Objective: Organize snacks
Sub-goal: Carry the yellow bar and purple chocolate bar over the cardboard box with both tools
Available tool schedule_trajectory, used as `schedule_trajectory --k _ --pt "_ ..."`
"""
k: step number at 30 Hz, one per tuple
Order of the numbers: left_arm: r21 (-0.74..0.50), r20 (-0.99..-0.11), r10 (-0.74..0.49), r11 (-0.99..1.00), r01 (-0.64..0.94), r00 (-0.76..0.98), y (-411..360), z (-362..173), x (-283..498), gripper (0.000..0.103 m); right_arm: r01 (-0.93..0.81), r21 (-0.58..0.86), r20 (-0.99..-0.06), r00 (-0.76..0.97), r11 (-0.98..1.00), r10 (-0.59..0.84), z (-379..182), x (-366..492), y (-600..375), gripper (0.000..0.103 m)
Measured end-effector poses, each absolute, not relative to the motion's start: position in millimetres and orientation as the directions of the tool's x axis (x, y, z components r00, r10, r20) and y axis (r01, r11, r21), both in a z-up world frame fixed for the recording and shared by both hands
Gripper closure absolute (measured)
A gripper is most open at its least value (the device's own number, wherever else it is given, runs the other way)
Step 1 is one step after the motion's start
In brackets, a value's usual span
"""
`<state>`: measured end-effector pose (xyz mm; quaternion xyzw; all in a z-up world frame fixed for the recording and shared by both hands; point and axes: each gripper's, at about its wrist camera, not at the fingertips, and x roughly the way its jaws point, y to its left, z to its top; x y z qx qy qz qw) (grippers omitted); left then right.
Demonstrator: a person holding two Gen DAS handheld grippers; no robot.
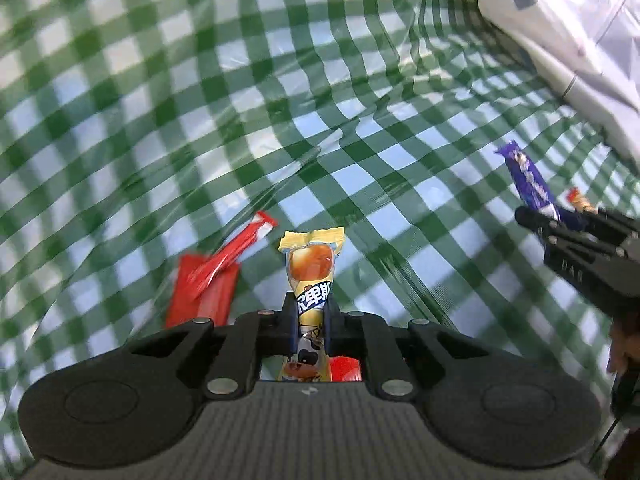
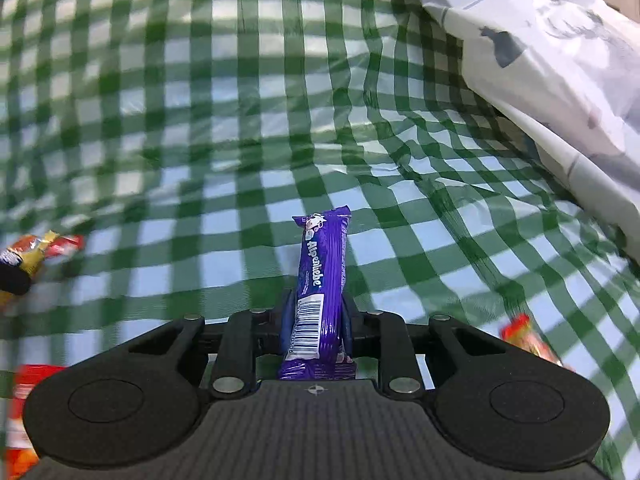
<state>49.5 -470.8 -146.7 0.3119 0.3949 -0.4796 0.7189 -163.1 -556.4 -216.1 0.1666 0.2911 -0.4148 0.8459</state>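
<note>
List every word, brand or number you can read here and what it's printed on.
"Alpenliebe": purple candy stick held in the right claw.
Barcode digits on that stick: too small to read.
Chinese characters on the yellow snack packet in the left claw: partly hidden, unreadable.

1. The cloth over the worktop is a green-and-white check.
2. The fabric at the far right is white with grey lines and dark printed figures.
3. The candy stick is purple with white lettering and a white barcode patch.
4. The yellow snack pack shows an orange-brown round picture.
5. The flat packet is red.
6. Both tools are black.
</note>
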Motion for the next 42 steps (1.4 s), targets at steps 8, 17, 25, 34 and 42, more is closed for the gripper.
schedule_trajectory --k 8,17,25,34,42 --pt "0.082 -0.854 -0.447 0.393 0.916 0.268 -380 -84 11 0.090 0.760 0.164 -0.608 0.580 0.629 -0.543 -152 -189 -448 0.078" --pt "0.081 -0.863 -0.402 0.486 0.870 0.306 -247 -35 -29 0.090 0.681 0.255 -0.548 0.687 0.686 -0.478 -84 -213 -321 0.078" --pt "0.115 -0.839 -0.385 0.564 0.818 0.383 -121 3 -69 0.090 0.564 0.317 -0.562 0.759 0.763 -0.328 -54 -231 -209 0.078" --pt "0.123 -0.818 -0.355 0.662 0.739 0.454 -2 18 -103 0.090 0.410 0.342 -0.553 0.815 0.846 -0.171 -27 -239 -106 0.078" --pt "0.090 -0.807 -0.348 0.727 0.681 0.478 67 21 -117 0.090 0.317 0.312 -0.567 0.819 0.896 -0.092 -20 -247 -47 0.078"
